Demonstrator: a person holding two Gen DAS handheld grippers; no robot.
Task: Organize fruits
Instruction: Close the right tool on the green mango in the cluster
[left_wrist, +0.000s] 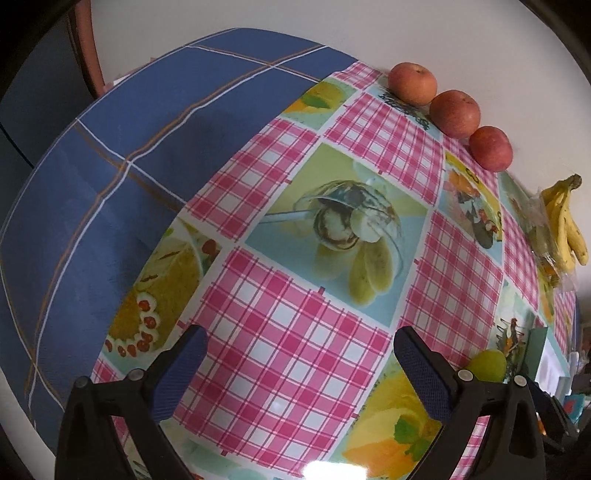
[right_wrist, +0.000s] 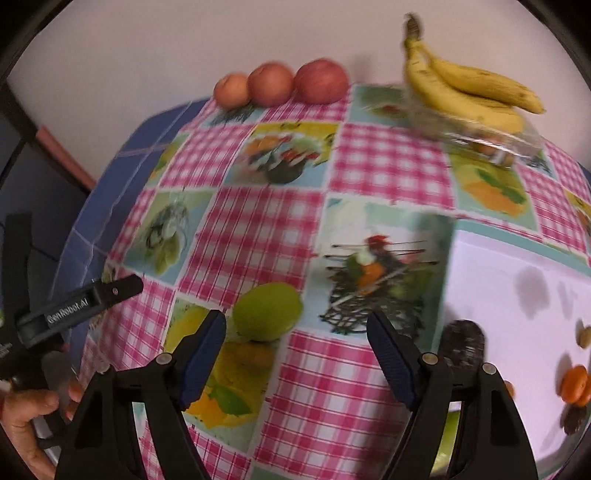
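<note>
A green apple (right_wrist: 267, 312) lies on the pink checked tablecloth (right_wrist: 388, 170), just beyond my right gripper (right_wrist: 295, 321). That gripper is open, and the apple sits nearer its left finger without touching it. Three red apples (right_wrist: 280, 85) stand in a row at the table's far edge by the wall. A bunch of bananas (right_wrist: 469, 88) rests on a clear plastic bag (right_wrist: 487, 142) at the far right. My left gripper (left_wrist: 299, 336) is open over bare cloth with nothing between its fingers. The green apple (left_wrist: 485, 365) peeks out behind its right finger, and the red apples (left_wrist: 455, 112) and bananas (left_wrist: 565, 221) line the far edge.
A white sheet (right_wrist: 517, 288) at the right carries an orange fruit (right_wrist: 574, 384) and some dark pieces (right_wrist: 463, 343). A blue checked cloth (left_wrist: 110, 184) hangs over the table's left side. One finger of the left gripper (right_wrist: 114, 291) and a hand (right_wrist: 22, 424) show at the left.
</note>
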